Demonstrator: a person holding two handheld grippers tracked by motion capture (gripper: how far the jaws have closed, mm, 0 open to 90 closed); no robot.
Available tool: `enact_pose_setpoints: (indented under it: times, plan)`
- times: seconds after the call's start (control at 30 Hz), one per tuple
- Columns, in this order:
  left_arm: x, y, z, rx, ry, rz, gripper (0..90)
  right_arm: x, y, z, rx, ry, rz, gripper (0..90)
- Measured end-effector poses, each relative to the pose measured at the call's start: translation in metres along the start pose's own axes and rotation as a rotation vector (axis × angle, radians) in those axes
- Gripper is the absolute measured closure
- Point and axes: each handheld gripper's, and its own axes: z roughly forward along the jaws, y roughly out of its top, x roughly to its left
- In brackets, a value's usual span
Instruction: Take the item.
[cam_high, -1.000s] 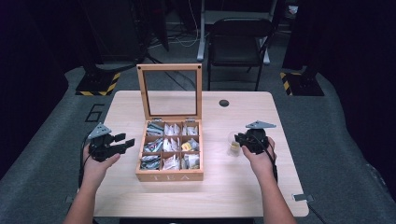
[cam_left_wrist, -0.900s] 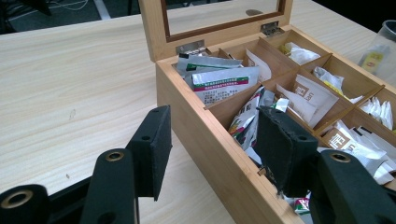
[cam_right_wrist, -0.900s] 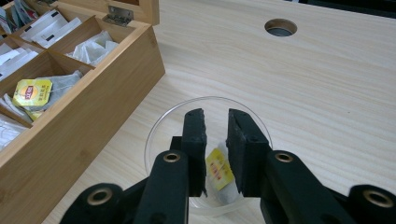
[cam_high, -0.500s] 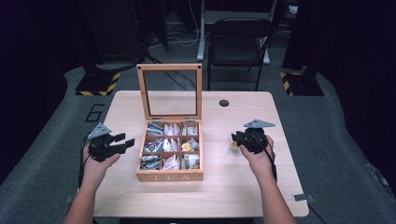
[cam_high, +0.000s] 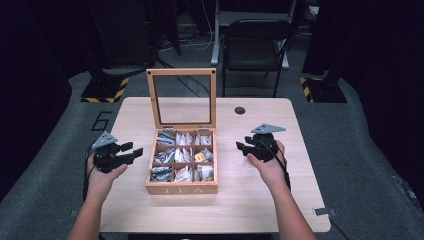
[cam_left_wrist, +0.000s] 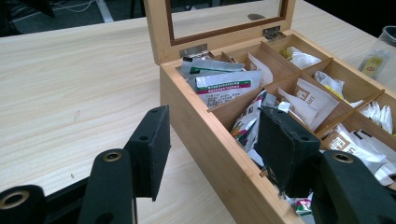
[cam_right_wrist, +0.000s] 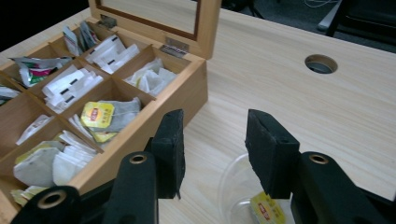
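Since the yellow-tagged tea bag (cam_right_wrist: 267, 208) lies at the bottom of the clear cup (cam_right_wrist: 233, 186), just to the right of the tea box (cam_high: 181, 189), the step in hand looks like the release at the end of a transfer from box to cup. Above that cup hangs the right claw (cam_right_wrist: 214, 136); its jaws have just been opening and stand spread with nothing pinched between them, the cup's rim showing through the gap. On the other side of the tea box the left claw (cam_left_wrist: 215, 135) is spread too and grips nothing, one jaw outside the box's left wall and the other over its near compartments. The lid of the tea box stands upright and every compartment holds bags. Both box and cup rest on the table (cam_high: 260, 200). Next, I judge, the right claw needs to clear the cup without tipping it, then either go to the tea box for another bag or leave the left claw to pick one
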Motion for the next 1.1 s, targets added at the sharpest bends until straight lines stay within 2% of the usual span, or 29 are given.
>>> enact_pose_setpoints:
  times: [0.1,0.47,0.53,0.7,0.77,1.0,1.1]
  plan:
    - [0.0,-0.001,0.001,-0.008,0.002,-0.005,44.4,0.005,0.005,0.002,0.005,0.028,-0.007,54.9]
    - [0.001,-0.001,0.001,0.003,0.001,-0.004,44.4,0.016,0.024,0.009,0.013,0.06,-0.063,51.6]
    - [0.002,-0.001,0.001,0.004,0.0,-0.001,44.2,0.018,0.029,0.01,0.006,0.081,-0.058,51.1]
    - [0.001,-0.001,0.001,0.004,0.003,-0.002,44.2,0.019,0.037,0.012,0.008,0.083,-0.066,50.5]
    - [0.001,-0.001,0.001,0.006,0.002,0.0,44.2,0.02,0.041,0.015,0.008,0.101,-0.066,50.5]
    - [0.001,-0.001,0.001,0.006,0.003,-0.002,44.2,0.023,0.051,0.02,0.013,0.115,-0.084,50.7]
    - [0.001,-0.001,0.001,0.007,0.003,-0.002,44.2,0.025,0.057,0.023,0.004,0.138,-0.073,50.6]
